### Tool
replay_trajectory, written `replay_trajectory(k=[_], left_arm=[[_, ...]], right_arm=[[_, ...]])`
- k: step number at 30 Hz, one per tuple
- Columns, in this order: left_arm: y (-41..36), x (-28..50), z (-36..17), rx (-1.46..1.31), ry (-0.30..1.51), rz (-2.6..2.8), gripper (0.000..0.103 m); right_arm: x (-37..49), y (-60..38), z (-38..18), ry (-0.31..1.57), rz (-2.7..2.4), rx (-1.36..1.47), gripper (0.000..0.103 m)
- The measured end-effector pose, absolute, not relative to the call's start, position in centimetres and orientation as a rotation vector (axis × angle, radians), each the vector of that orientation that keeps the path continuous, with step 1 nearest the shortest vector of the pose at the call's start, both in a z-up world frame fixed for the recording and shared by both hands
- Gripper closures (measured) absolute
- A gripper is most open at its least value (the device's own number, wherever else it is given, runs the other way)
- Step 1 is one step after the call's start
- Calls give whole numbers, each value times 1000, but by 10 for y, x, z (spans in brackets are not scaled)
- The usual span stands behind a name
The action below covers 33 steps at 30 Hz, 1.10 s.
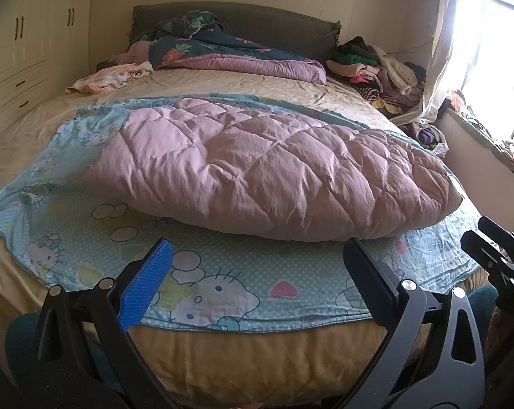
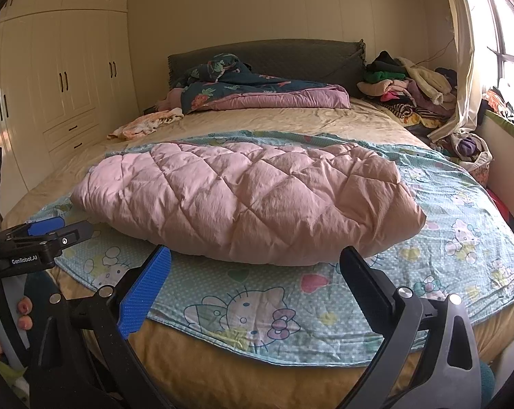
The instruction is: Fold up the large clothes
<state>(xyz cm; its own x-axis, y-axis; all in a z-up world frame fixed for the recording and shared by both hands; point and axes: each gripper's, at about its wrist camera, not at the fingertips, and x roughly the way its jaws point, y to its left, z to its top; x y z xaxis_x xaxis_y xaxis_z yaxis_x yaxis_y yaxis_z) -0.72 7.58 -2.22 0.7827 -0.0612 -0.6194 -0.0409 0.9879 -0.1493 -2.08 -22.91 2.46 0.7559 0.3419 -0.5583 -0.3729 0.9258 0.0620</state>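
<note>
- On the bed (image 1: 223,351), a pink quilted comforter (image 1: 274,170) lies folded over a light-blue cartoon-print sheet (image 1: 86,225), near the foot edge.
- Left gripper (image 1: 257,269) hovers over the sheet's near edge, jaws spread wide, holding nothing.
- Right gripper (image 2: 255,272) does likewise, jaws apart and empty.
- Heaped clothes (image 2: 407,85) sit beside the headboard.

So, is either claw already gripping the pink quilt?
No: the left claw and right claw both hang open short of the pink quilt, with bare cartoon sheet between their fingers.
</note>
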Motion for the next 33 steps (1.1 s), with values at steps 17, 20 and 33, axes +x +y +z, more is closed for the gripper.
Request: replay_trajectory(k=[17, 20, 33], left_arm=[[75, -7, -22, -153, 675, -11, 9], [76, -8, -22, -154, 675, -10, 9], [77, -11, -20, -152, 674, -4, 9]], right_arm=[[-22, -229, 27, 596, 392, -56, 4], [-22, -229, 26, 596, 391, -55, 4], [-22, -228, 26, 595, 391, -55, 4]])
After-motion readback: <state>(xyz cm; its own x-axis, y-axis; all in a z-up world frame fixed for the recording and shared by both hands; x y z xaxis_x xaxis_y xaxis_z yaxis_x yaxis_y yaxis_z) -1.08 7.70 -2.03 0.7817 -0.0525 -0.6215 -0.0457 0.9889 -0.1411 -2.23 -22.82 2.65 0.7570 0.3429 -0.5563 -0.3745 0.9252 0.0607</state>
